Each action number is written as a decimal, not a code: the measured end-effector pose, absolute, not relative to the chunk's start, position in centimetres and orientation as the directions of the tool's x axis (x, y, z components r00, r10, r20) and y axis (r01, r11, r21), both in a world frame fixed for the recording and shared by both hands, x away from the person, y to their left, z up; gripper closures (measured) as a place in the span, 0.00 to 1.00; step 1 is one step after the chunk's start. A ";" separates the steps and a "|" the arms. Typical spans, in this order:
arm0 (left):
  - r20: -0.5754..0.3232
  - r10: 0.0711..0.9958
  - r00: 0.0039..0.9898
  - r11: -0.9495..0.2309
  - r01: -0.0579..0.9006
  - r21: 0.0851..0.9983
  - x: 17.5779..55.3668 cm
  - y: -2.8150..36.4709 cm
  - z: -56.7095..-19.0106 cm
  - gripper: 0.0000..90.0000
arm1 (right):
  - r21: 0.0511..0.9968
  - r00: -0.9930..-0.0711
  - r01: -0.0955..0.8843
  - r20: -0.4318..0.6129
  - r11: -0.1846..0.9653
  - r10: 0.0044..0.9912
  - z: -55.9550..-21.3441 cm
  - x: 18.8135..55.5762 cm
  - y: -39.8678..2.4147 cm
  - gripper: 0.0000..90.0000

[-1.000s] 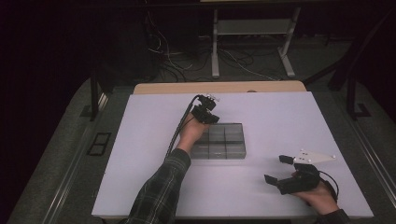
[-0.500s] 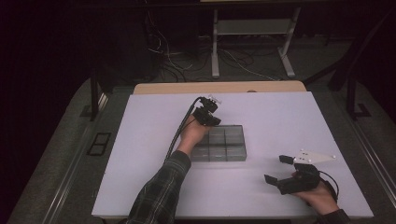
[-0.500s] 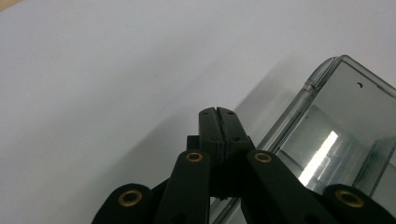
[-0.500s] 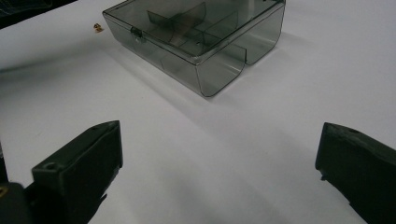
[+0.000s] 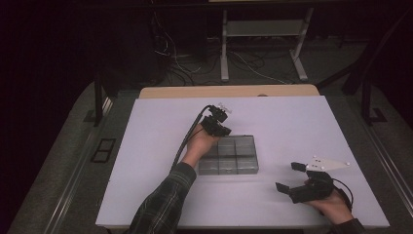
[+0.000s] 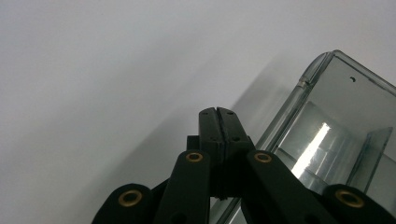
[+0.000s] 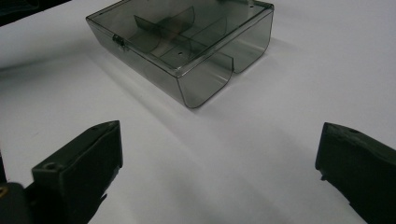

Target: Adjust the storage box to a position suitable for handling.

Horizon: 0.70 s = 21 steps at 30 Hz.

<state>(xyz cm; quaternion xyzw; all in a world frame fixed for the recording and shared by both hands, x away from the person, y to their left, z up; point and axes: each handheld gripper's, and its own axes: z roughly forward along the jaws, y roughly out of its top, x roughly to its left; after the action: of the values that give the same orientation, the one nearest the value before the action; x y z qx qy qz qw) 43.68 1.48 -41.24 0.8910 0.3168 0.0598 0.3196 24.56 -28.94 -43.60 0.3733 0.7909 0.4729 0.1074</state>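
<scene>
A smoky clear plastic box [image 5: 236, 156] with several compartments lies in the middle of the white table [image 5: 292, 122]. My left gripper [image 5: 221, 130] is at the box's far left corner, held by a hand in a plaid sleeve. In the left gripper view its jaws are pressed together, the left gripper [image 6: 217, 112] shut on nothing, just beside the box's rounded corner [image 6: 310, 77] and above bare table. My right gripper [image 5: 287, 176] rests near the table's front right, open and aimed at the box. In the right gripper view the box [image 7: 187, 42] lies ahead of the wide-apart fingers [image 7: 79, 172].
The table's front edge [image 5: 243, 226] is close under both forearms. Beyond the far edge stand a metal frame [image 5: 263, 44] and loose cables on a dark floor. Black posts [image 5: 99, 97] flank the table on the left and right.
The left gripper has edged slightly toward the box's corner. The right gripper has stayed where it was.
</scene>
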 end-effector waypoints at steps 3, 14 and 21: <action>-0.095 0.594 0.799 -0.602 0.520 0.605 43.3 1.4 -41.2 0.98 | 0.828 -0.698 0.489 0.183 0.275 0.692 -43.6 24.6 -28.9 0.01; -0.100 0.575 0.812 -0.610 0.507 0.609 41.8 1.5 -41.2 0.98 | 0.827 -0.698 0.490 0.181 0.277 0.693 -43.6 24.6 -28.9 0.01; -0.097 0.559 0.823 -0.618 0.492 0.613 40.8 1.5 -41.3 0.98 | 0.826 -0.697 0.491 0.180 0.278 0.694 -43.7 24.6 -28.9 0.01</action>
<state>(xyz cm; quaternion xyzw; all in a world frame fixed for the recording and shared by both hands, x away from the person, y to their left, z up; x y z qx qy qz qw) 40.79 1.54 -41.26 0.8979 0.2928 0.0516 0.3247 24.58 -28.90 -43.66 0.3741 0.7920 0.4702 0.1083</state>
